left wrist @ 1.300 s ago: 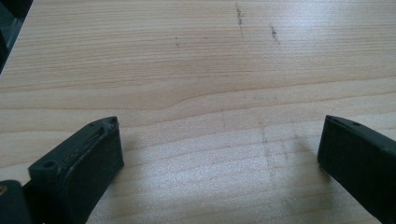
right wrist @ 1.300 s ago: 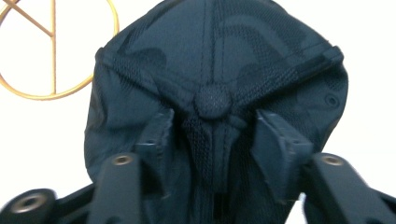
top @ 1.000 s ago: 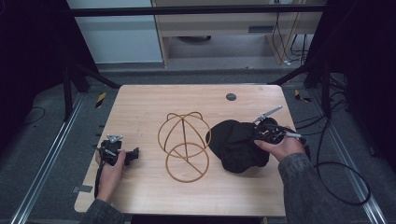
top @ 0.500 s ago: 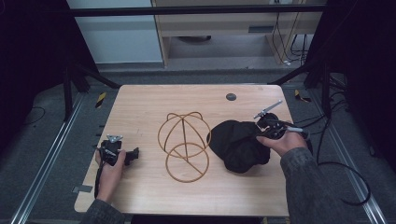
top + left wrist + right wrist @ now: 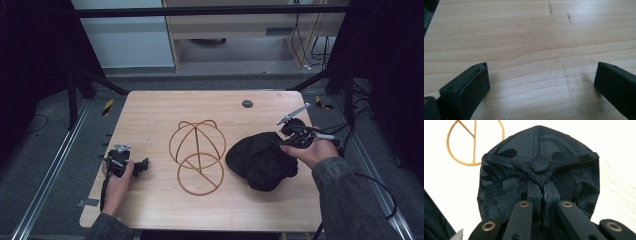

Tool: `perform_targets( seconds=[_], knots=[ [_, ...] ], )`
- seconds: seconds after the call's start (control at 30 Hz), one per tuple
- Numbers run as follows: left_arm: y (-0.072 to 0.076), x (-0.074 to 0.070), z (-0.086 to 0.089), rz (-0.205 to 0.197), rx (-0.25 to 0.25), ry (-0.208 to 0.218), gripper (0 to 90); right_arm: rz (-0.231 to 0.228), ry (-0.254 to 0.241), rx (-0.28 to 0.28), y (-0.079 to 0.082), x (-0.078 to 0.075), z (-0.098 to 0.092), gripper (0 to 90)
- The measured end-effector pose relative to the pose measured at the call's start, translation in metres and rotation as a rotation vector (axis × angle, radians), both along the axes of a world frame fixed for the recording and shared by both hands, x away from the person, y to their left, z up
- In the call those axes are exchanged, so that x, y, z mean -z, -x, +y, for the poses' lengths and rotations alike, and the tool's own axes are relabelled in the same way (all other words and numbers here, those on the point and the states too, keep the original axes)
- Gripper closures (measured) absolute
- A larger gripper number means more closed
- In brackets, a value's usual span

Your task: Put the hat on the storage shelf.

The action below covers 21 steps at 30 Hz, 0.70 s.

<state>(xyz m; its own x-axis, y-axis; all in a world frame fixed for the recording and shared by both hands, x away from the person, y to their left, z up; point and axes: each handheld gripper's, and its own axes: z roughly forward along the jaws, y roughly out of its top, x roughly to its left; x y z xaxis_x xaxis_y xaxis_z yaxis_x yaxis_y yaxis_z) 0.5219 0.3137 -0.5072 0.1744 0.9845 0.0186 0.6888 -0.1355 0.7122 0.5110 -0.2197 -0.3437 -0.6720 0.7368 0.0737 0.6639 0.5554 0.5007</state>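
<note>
Since a second ago my right gripper (image 5: pixel 292 136) has lifted off the tabletop and taken the cap's crown with it: the jaws have just been closing, and now they are pinched together on a fold of fabric right beside the top button of the dark cap (image 5: pixel 539 177). In the right gripper view the fabric bunches between the two black jaws, and the cap hangs below them, its panels spreading out from the button (image 5: pixel 539 165). From the high view the cap (image 5: pixel 260 160) looks only partly raised; I think its lower edge still rests on the table (image 5: pixel 160 115), though it is too dark there to be sure.

My left gripper (image 5: pixel 131 167) has kept where it was, low at the near left of the table. Its jaws stand wide apart with nothing between them, just bare wood grain in the left gripper view.

Farther in, between my two hands, stands the wire cap stand (image 5: pixel 197 150), a dome of brass-coloured hoops over a round base ring, upright and empty. The cap lies just to its right, close but apart from it. Beyond, near the far edge, a small dark disc (image 5: pixel 247 103) sits on the wood.

So the grasp is made and the lift begun. What is left, as I judge it, is carrying the cap across and settling it over the dome.
</note>
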Motion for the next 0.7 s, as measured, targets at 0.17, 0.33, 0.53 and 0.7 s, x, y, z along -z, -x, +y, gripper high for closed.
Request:
perform_targets(
  seconds=[0.17,0.33,0.53,0.7],
  knots=[
    [0.001,0.0,0.001,0.001,0.007,0.0,0.0,-0.015,-0.016,0.009,0.005,-0.011,-0.006,86.4],
    [0.001,0.0,0.001,0.0,0.007,0.0,0.0,-0.031,-0.033,0.016,0.007,-0.021,-0.011,86.5],
    [0.0,0.0,0.001,-0.003,0.007,0.003,0.0,-0.078,-0.068,0.024,0.011,-0.038,-0.017,86.6],
    [0.001,0.0,0.001,-0.002,0.007,0.002,0.0,-0.109,-0.11,0.058,0.017,-0.051,-0.025,86.7]
  ],
)
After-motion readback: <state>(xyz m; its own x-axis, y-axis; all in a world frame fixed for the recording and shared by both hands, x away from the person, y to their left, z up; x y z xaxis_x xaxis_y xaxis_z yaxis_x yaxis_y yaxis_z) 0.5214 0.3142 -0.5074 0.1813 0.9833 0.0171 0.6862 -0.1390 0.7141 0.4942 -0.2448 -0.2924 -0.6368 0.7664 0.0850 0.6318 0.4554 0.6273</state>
